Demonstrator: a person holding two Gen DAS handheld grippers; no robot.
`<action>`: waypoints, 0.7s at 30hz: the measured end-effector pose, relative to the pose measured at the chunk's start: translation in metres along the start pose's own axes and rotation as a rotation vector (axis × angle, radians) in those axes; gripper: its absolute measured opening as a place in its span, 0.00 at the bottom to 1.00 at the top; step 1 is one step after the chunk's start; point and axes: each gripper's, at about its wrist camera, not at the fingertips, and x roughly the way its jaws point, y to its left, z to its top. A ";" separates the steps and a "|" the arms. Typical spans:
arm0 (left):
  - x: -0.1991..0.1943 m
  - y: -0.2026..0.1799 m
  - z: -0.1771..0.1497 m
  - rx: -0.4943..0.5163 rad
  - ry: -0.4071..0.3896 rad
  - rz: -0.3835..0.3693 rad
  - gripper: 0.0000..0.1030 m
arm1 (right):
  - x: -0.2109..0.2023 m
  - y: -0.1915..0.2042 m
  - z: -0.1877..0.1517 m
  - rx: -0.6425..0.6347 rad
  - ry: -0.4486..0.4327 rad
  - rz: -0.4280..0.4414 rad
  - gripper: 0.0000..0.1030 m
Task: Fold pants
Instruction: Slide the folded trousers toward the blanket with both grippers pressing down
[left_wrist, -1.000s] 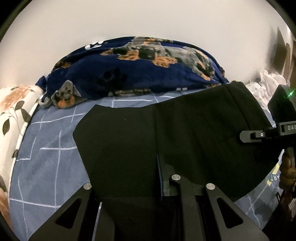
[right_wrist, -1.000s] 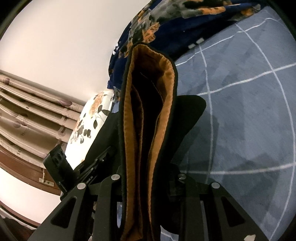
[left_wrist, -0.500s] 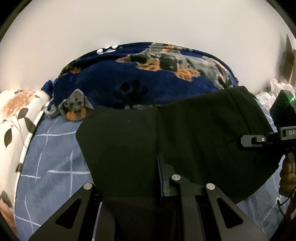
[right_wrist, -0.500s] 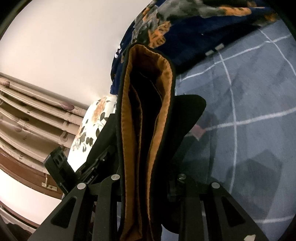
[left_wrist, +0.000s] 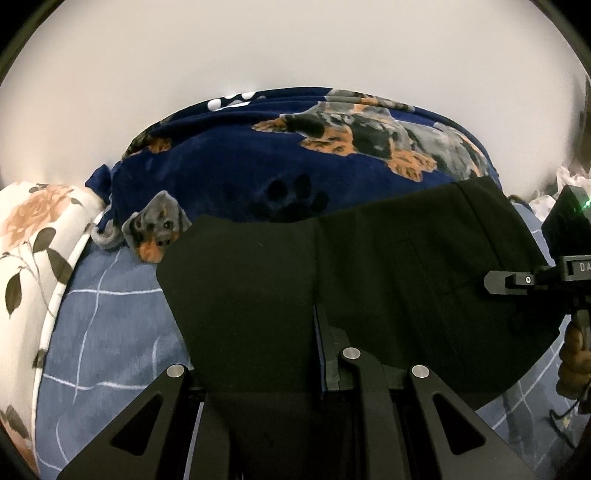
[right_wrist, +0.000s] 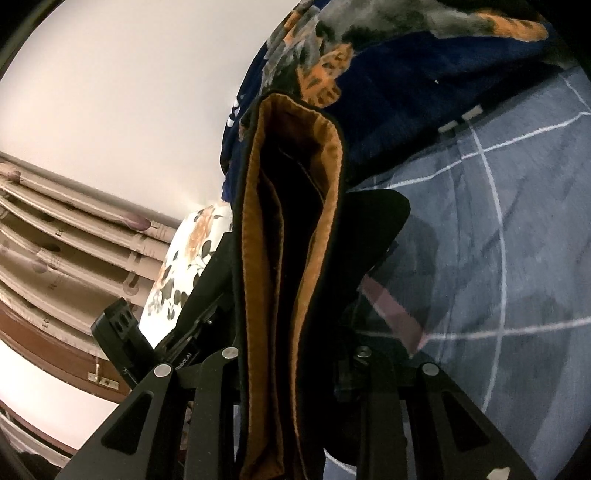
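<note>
Black pants: held up as a broad, taut panel above the bed, between the two grippers. Outer face plain black, a vertical seam running down the middle of the panel in the left wrist view. In the right wrist view the pants show edge-on, stacked layers with a tan-orange lining.

Left gripper: jaws drawn narrow, clamped on the near edge of the pants; cloth drapes over the fingers and hides the tips. Its body shows in the right wrist view, to the left of the cloth.

Right gripper: jaws closed on the thick bundle of layers, which fills the gap between the fingers. Seen from the left wrist view, it grips the panel's right edge; a person's hand holds its handle below.

Bedsheet: blue with thin white grid lines, beneath the pants.

Fleece blanket: navy, printed with dogs and paw marks, bunched behind the pants against the wall.

Floral pillow: white with peach roses, at the left of the bed.

Wall: plain, pale.

Wooden panelling: ribbed, beige and brown, far left in the right wrist view.
</note>
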 end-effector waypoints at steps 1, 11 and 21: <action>0.002 0.001 0.002 -0.001 -0.001 0.002 0.15 | 0.001 -0.001 0.001 0.004 -0.001 0.001 0.23; 0.019 0.009 0.017 0.000 -0.012 0.018 0.15 | 0.000 -0.006 0.005 0.007 -0.009 0.008 0.23; 0.036 0.017 0.016 -0.011 0.008 0.029 0.15 | -0.004 -0.015 0.000 0.021 -0.008 0.004 0.23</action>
